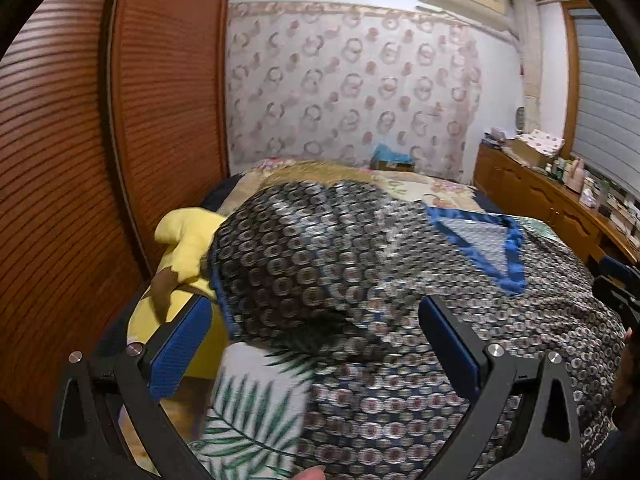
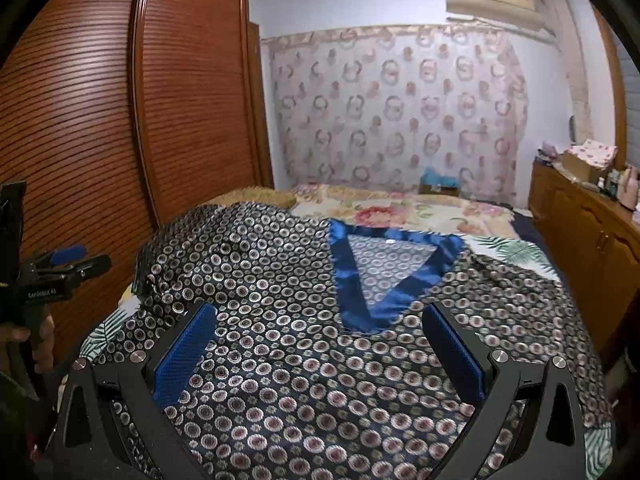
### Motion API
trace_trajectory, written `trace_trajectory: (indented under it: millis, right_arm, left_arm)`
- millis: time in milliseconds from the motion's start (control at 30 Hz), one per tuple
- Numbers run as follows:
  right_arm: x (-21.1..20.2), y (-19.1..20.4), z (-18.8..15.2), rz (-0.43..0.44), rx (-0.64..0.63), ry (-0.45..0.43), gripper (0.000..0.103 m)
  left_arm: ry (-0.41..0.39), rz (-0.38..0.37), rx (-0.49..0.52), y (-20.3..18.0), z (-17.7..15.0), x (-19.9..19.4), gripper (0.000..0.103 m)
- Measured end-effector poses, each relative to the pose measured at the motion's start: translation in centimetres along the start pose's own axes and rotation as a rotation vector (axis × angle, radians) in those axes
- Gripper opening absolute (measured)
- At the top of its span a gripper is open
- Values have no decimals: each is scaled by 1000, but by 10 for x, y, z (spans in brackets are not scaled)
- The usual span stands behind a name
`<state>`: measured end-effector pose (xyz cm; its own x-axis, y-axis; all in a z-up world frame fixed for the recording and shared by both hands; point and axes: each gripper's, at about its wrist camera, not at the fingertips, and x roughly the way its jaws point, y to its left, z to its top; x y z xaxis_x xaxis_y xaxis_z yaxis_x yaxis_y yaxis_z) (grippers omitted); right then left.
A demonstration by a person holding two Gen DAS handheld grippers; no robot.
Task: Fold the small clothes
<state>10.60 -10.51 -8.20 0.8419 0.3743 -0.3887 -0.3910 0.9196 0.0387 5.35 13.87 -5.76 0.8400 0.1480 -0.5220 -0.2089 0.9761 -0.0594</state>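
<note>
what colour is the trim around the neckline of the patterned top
Shiny royal blue trim around the V-neck, clearest in the right wrist view.

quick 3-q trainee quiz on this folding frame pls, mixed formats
1. True or false: the left gripper is shut on the patterned shirt.
2. Multiple choice: what colour is the shirt's V-neck trim? A) red B) blue C) white
3. Short answer: in the left wrist view, what lies on the bed beside the shirt's folded-over sleeve, toward the wardrobe?

Key
1. False: both it and the right gripper are open, with fabric spread below them.
2. B
3. A yellow garment.
</note>
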Motion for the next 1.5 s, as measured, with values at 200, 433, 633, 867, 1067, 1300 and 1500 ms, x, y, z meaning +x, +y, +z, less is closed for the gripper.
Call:
trace_trajectory:
  millis: [200, 433, 633, 867, 1067, 1300, 1500]
  right_arm:
    - [33, 0, 7, 39, -30, 65, 103]
    - [63, -13, 20, 67, -33, 136, 103]
    - [86, -22, 41, 73, -33, 164, 103]
    - [107, -31, 56, 87, -27, 188, 103]
    - [126, -29, 57, 102, -32, 197, 103]
    - [135, -30, 51, 103, -22, 194, 103]
    - [131, -30, 49, 104, -19, 187, 103]
  left_arm:
    - [48, 26, -24, 31, 5, 28, 103]
    - [102, -43, -109, 58, 13, 64, 97]
    - [163, -64, -185, 76, 17, 99, 75]
    - [227, -83, -223, 79, 6, 123, 65]
    - [251, -104, -241, 83, 0, 129, 50]
    - [236, -64, -185, 79, 3, 118, 13]
    - [152, -39, -129, 70, 14, 88, 5]
